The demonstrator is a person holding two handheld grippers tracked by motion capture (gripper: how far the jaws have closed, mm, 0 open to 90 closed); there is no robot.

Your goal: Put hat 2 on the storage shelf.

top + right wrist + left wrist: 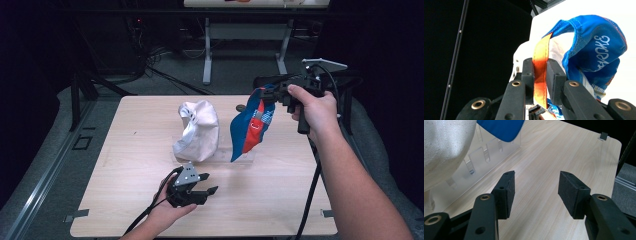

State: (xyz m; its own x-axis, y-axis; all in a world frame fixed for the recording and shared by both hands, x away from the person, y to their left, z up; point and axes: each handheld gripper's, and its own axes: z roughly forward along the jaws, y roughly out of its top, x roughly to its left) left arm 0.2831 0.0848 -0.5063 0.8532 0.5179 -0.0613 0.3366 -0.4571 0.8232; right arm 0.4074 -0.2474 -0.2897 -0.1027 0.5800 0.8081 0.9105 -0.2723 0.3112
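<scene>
— Jaws on the right gripper point(540, 72)?
— Clamped on the orange strap of a blue cloth bag point(252, 125), which hangs above the desk point(125, 200) at the far right.
— And the left gripper point(536, 192)?
— Its jaws stand wide apart, holding nothing, low at the near side, near a white cloth bag point(197, 130) on a clear plastic rack point(484, 155).

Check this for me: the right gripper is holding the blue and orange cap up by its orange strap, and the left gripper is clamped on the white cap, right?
Not quite. The left gripper is open and holds nothing, as the left gripper view shows; the white cap sits untouched.
</scene>
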